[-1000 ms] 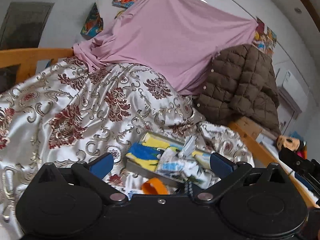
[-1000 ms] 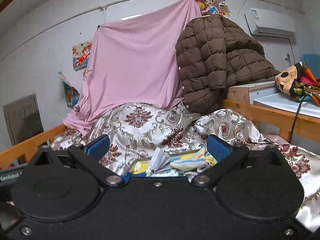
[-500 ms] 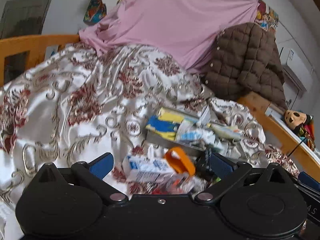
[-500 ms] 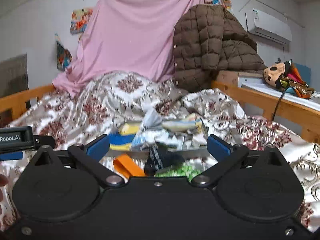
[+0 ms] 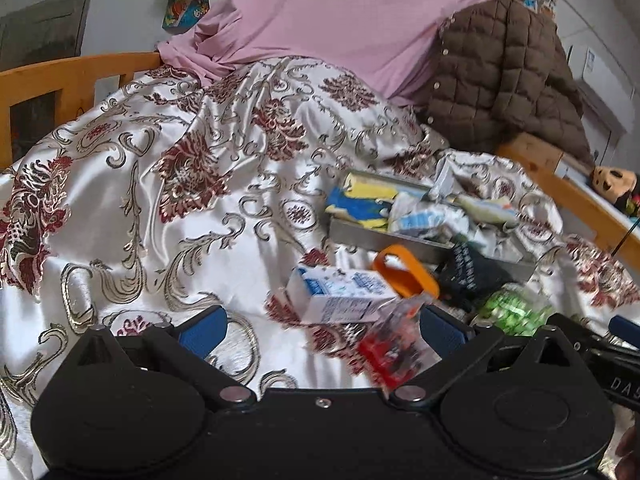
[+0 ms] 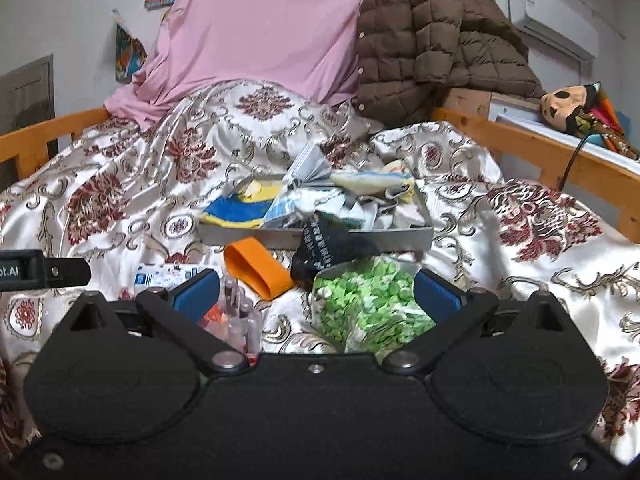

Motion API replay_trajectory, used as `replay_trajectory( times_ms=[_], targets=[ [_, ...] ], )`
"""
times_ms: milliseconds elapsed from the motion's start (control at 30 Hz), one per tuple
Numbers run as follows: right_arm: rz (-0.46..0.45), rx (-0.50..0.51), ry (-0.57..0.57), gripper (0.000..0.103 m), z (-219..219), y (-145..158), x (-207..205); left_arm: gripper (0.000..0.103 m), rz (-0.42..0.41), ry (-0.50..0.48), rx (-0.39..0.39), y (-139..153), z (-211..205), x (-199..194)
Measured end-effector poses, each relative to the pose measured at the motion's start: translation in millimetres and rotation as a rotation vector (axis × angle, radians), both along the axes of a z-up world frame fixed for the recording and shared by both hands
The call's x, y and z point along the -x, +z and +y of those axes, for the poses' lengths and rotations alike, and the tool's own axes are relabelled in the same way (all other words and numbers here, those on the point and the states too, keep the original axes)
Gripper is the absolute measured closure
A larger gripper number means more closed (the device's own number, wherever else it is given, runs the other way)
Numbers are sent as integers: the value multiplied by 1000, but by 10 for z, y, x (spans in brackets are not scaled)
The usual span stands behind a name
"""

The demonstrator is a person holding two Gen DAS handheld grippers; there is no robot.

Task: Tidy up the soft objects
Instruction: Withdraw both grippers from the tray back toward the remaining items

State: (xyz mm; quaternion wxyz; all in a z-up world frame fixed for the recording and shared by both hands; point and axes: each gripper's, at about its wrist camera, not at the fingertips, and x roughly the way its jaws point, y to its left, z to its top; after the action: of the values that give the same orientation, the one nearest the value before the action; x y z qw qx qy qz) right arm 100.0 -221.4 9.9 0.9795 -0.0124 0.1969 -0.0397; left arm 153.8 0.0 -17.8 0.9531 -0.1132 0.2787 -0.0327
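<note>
A grey tray (image 6: 424, 236) on the bed holds several crumpled cloths and packets, with a blue-and-yellow cloth (image 6: 236, 210) at its left; it also shows in the left wrist view (image 5: 360, 234). In front lie an orange band (image 6: 256, 268), a black sock (image 6: 332, 246), a bag of green pieces (image 6: 368, 300), a clear red packet (image 5: 394, 344) and a white-blue carton (image 5: 340, 294). My left gripper (image 5: 322, 330) is open above the carton and red packet. My right gripper (image 6: 316, 292) is open over the green bag.
The bed is covered by a cream satin quilt with red flowers (image 5: 180, 184). A pink sheet (image 6: 256, 28) and a brown quilted jacket (image 6: 432, 36) hang at the back. Wooden bed rails (image 6: 532, 152) run along both sides. A plush toy (image 6: 576, 108) lies at the right.
Both grippers have tilted down and drawn back, so the loose items in front of the tray have come into view. Both jaws stay open.
</note>
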Motion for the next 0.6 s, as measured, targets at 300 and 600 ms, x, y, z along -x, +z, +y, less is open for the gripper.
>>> replay_trajectory(
  times_ms=[300,600],
  targets=[
    [48,21,41,1,119,-143,-172,1,37,-4,-60,-159,10,-63],
    [77,16,63,1,139,-216,-215,1,52,-2,-74,-231,27,-90]
  ],
)
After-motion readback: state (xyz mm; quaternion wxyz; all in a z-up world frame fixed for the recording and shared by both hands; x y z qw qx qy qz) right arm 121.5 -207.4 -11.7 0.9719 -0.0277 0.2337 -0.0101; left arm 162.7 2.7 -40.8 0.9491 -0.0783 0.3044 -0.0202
